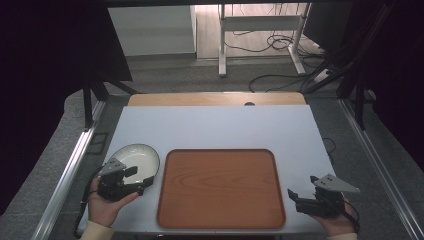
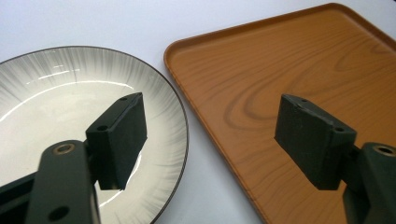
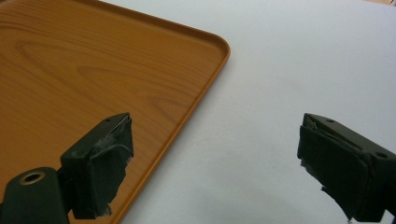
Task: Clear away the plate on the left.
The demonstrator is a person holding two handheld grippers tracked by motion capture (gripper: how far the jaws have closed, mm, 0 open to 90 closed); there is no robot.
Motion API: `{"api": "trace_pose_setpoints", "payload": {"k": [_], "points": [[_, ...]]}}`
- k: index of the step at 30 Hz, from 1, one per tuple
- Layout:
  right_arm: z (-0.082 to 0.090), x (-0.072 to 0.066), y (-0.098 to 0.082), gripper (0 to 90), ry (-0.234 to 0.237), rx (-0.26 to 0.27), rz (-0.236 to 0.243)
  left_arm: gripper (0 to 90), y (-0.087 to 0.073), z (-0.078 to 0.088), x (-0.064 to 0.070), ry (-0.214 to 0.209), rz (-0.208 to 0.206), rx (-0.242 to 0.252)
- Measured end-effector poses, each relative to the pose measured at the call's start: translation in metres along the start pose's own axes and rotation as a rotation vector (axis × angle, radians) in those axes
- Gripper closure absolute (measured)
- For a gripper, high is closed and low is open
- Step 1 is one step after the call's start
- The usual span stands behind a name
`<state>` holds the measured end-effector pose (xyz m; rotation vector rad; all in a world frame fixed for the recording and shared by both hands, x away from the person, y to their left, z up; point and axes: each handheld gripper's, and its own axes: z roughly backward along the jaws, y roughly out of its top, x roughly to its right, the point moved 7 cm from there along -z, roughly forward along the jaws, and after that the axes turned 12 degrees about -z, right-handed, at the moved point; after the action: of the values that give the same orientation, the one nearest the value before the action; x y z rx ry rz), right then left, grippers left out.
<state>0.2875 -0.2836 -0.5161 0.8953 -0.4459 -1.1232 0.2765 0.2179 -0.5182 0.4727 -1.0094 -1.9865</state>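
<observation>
**Reaching for the plate beside the tray**

We hold the left gripper (image 1: 131, 181) over the near right part of the plate (image 1: 142, 153), its jaws spread wide and gripping nothing; in the left gripper view one jaw hangs above the plate's pale, streaked inside while the other hangs above the tray (image 2: 299, 70), so the plate's dark rim (image 2: 184, 140) lies between them; whether either jaw touches anything we cannot tell, though both look clear of the surfaces. The plate sits on the white table (image 1: 215, 127), just to the left of the wooden tray (image 1: 220, 187) and apart from it by a narrow strip of table; the tray carries nothing.

The right gripper (image 1: 299, 197) waits near the tray's right edge, jaws likewise wide apart and empty; in the right gripper view one jaw stands over the tray's corner (image 3: 205, 51) and the other over bare table (image 3: 289, 70).

We judge this to be the approach step, with the grasp not yet made; the next move calls for lowering the left gripper so that one jaw goes under the rim and one inside it, then closing firmly; the rim is thin and the glaze looks slick, so a shallow bite could slip; after that, a lift and a short carry rightward onto the tray.
</observation>
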Motion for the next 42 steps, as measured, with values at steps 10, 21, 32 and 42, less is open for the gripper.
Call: {"api": "trace_pose_setpoints", "payload": {"k": [10,21,32,42], "points": [[0.000,0.005,-0.002,11.0,-0.023,-0.020,-0.029,24.0,-0.001,-0.001,-0.001,0.010,-0.004,-0.014],[-0.001,0.004,-0.001,10.7,-0.021,-0.025,-0.037,24.7,-0.005,0.000,-0.002,0.035,-0.034,-0.036],[-0.006,0.003,0.000,10.6,-0.019,-0.027,-0.038,25.2,0.007,0.007,-0.017,0.046,0.015,0.021],[-0.010,0.000,0.003,11.0,-0.011,-0.039,-0.019,25.1,0.015,0.019,-0.027,0.059,0.015,0.066]]}}
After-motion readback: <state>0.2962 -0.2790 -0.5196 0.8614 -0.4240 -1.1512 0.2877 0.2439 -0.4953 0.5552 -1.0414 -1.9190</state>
